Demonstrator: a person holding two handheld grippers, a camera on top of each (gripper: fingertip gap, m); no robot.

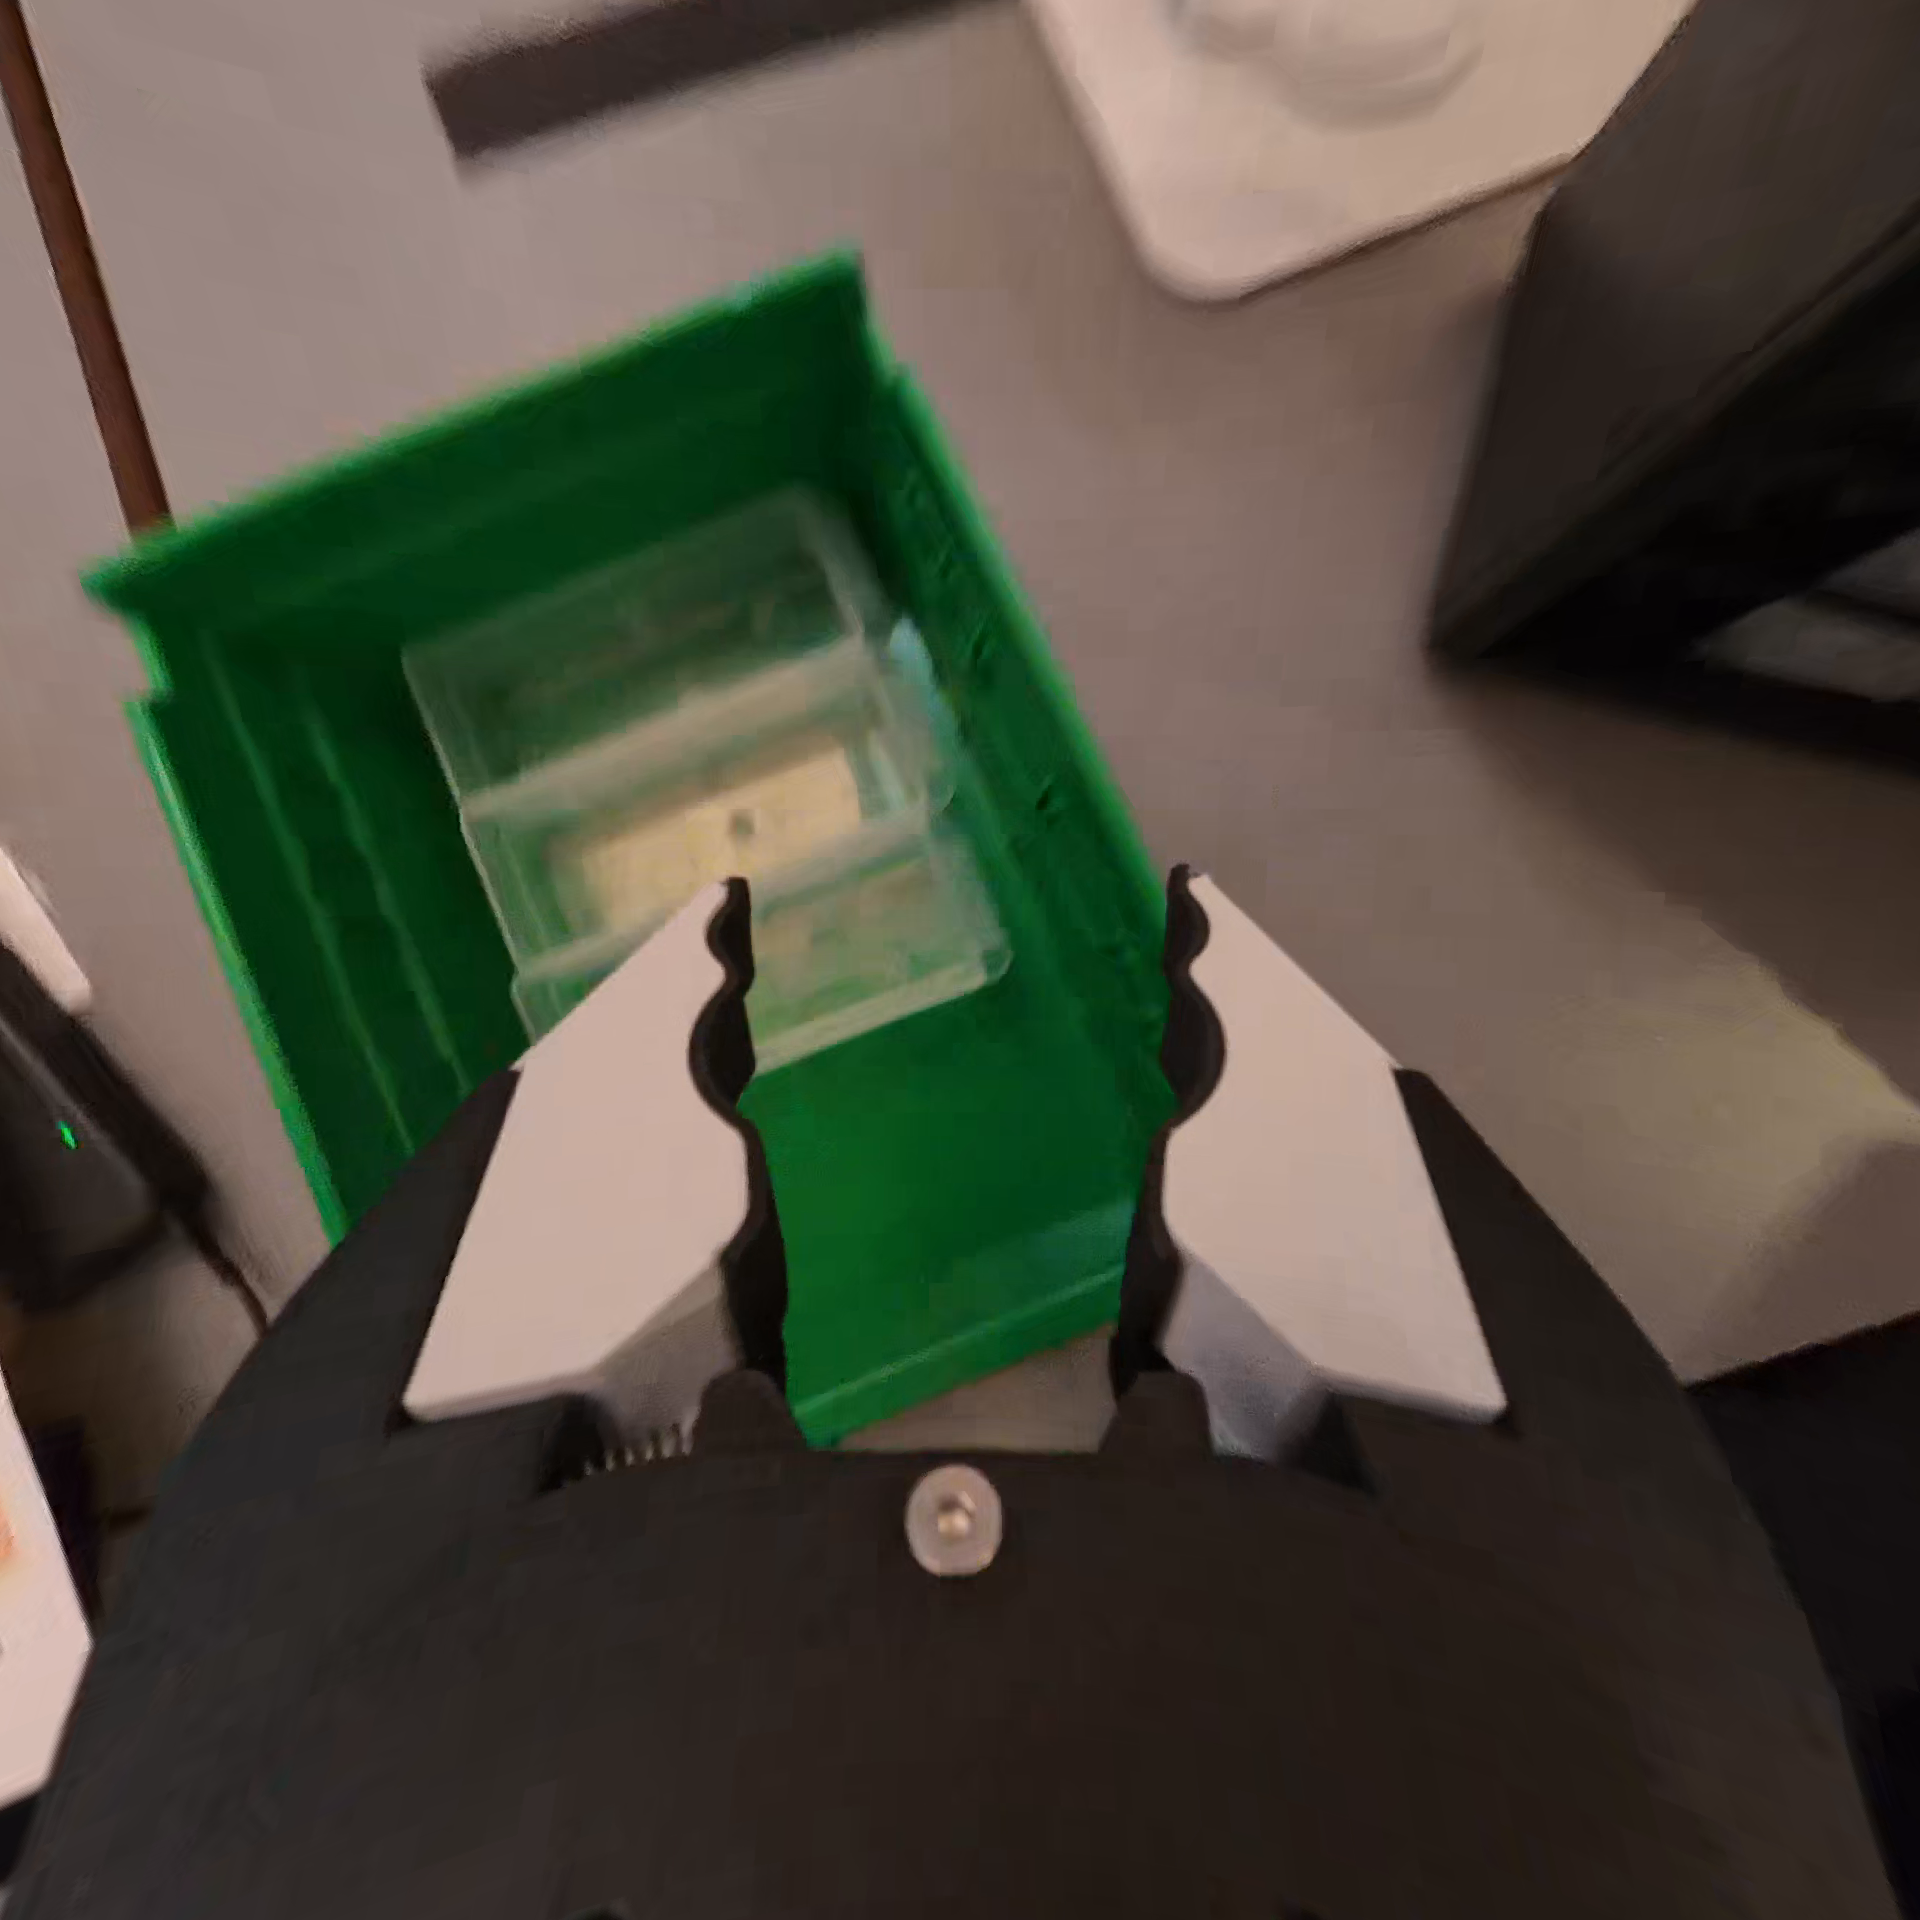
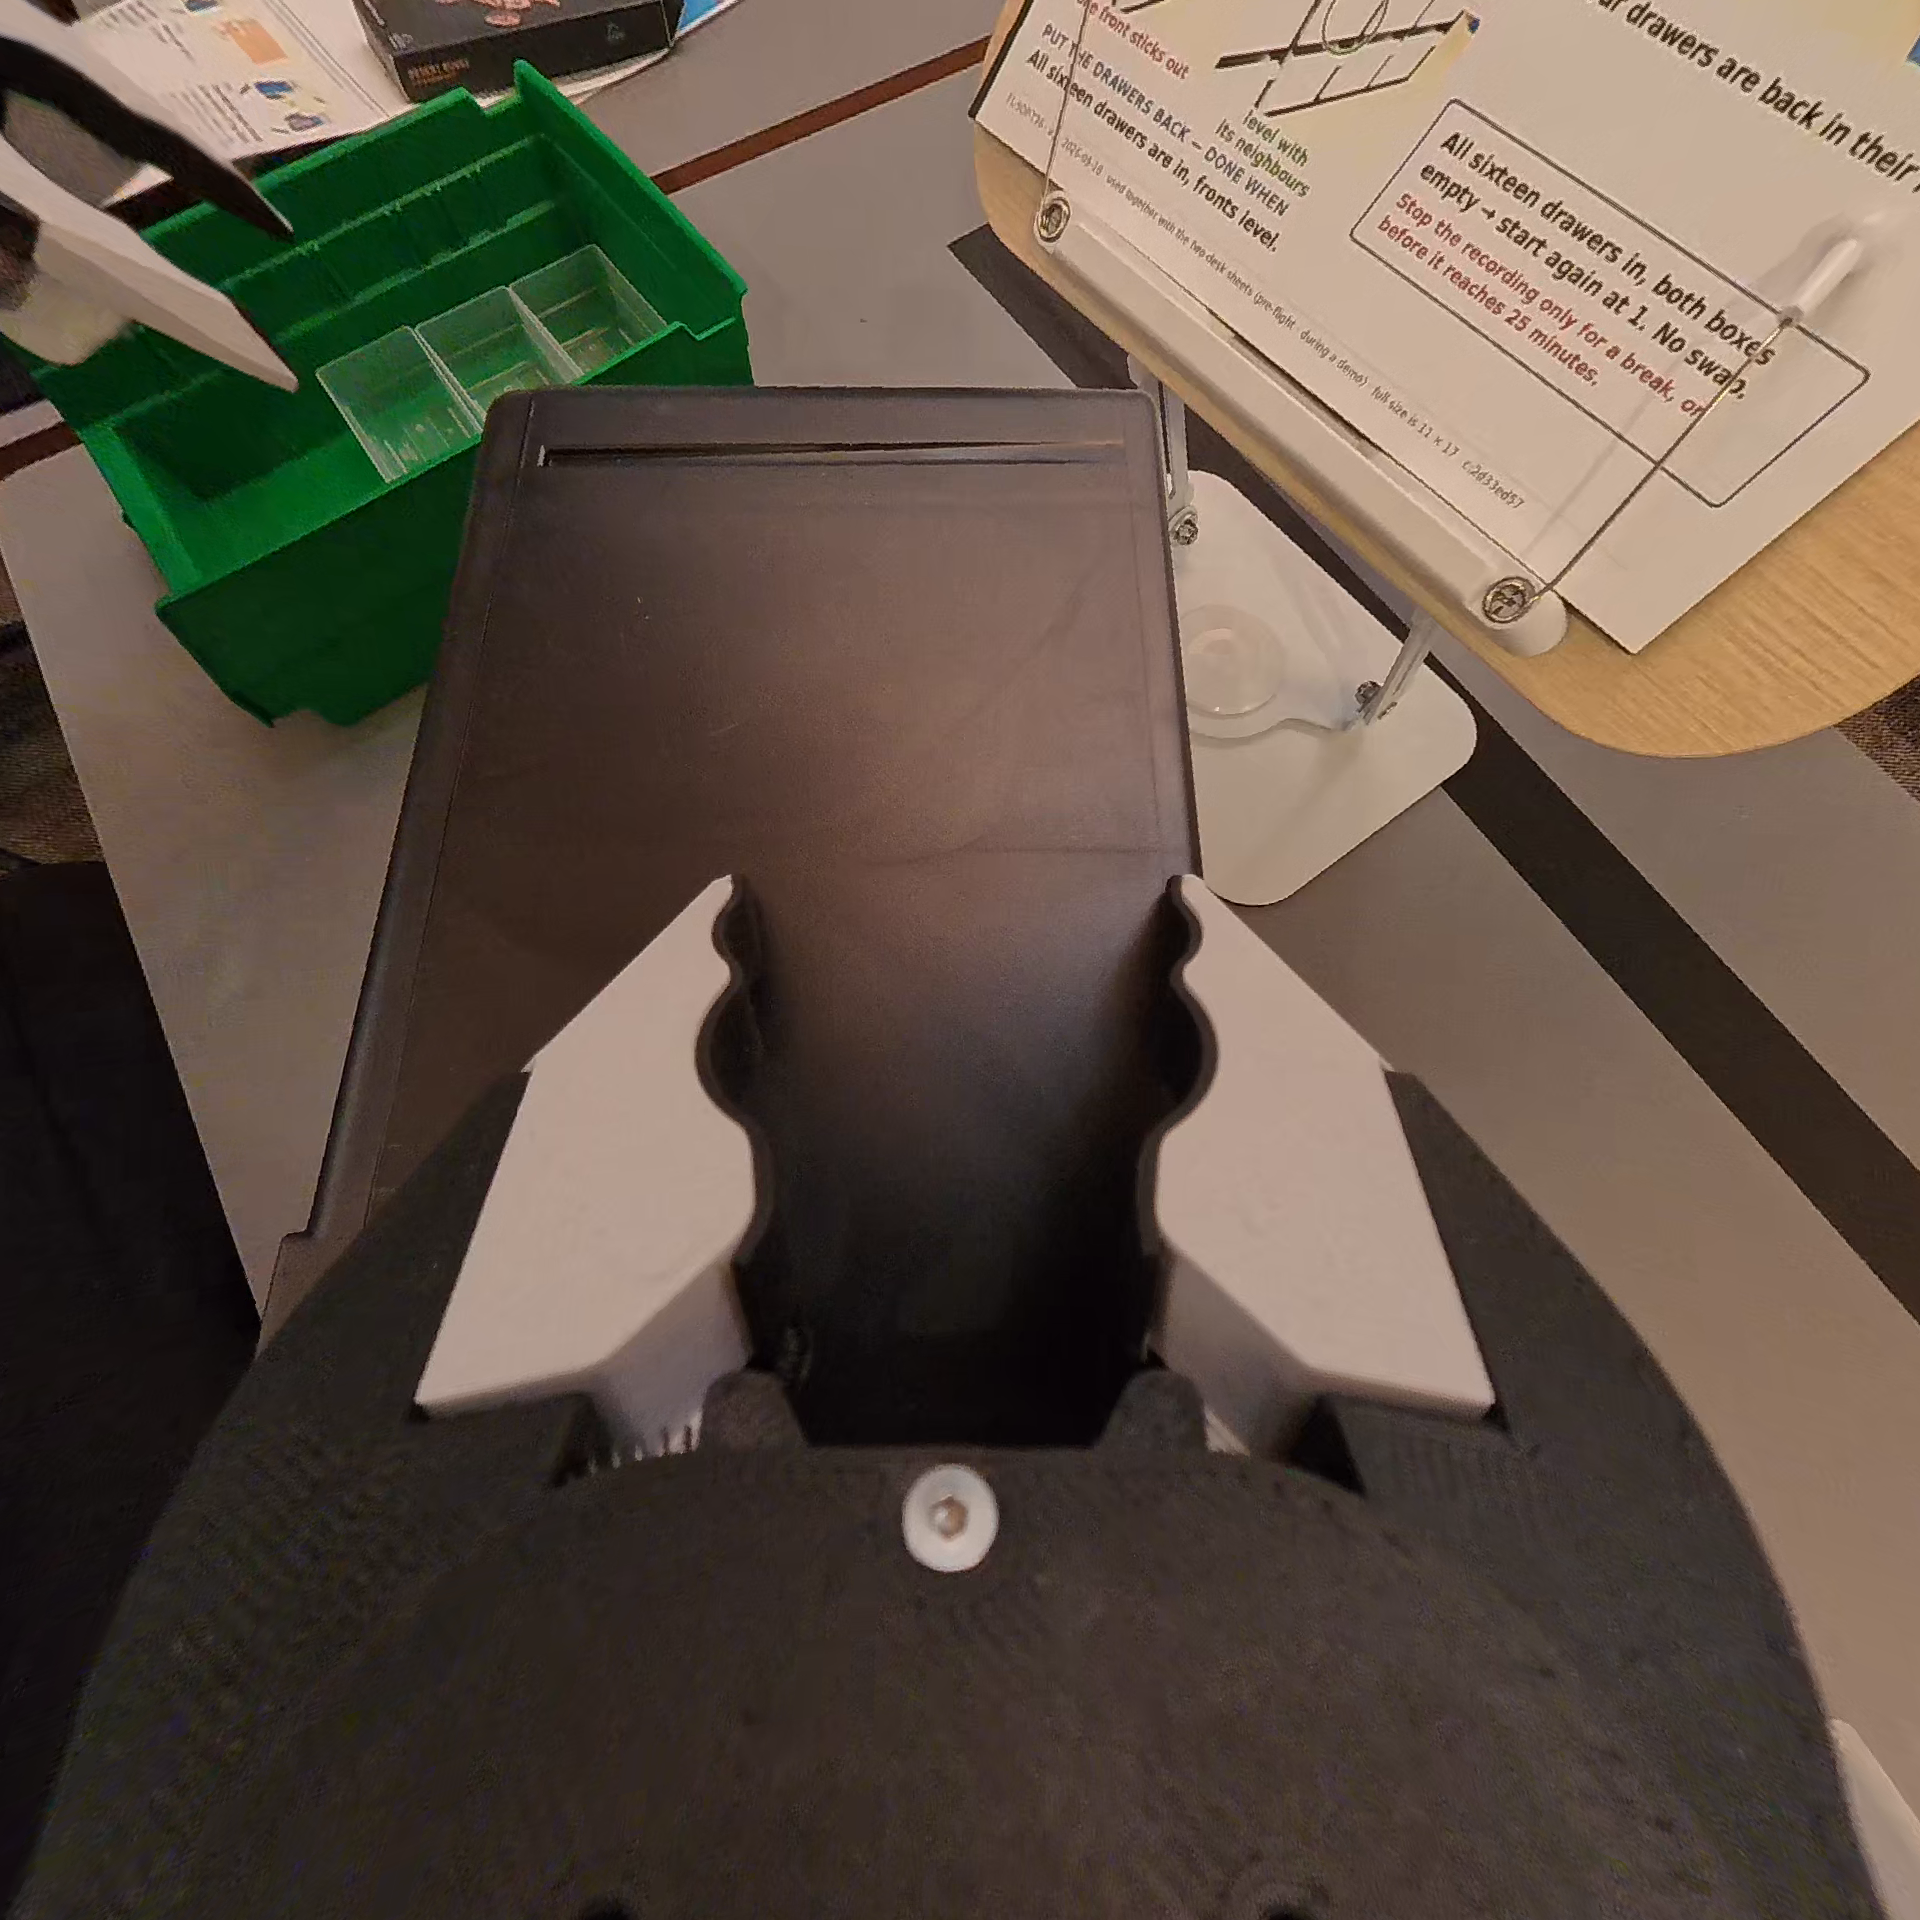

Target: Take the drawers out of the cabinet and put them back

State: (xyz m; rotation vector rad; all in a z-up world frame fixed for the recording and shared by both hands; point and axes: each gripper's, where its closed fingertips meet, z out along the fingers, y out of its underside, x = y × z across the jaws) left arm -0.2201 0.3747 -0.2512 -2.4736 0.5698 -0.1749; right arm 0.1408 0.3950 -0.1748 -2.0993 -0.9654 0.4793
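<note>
A green bin [image 1: 343, 831] sits on the grey table and holds clear plastic drawers [image 1: 686, 748]. My left gripper [image 1: 951, 894] is open and empty, hovering above the bin's near end. The view is blurred. In the right wrist view the black cabinet [image 2: 810, 675] lies straight ahead, seen from its top. My right gripper [image 2: 951, 894] is open and empty above the cabinet's near end. The green bin [image 2: 312, 613] stands at the far left with three clear drawers [image 2: 488, 353] side by side in it. The left gripper's fingers [image 2: 156, 281] hang over that bin.
A white stand [image 2: 1340, 769] carries a wooden board with a printed sheet [image 2: 1558, 260] at the right. A dark box [image 2: 509, 42] and papers lie behind the bin. The black cabinet's edge [image 1: 1714, 416] shows at the right of the left wrist view.
</note>
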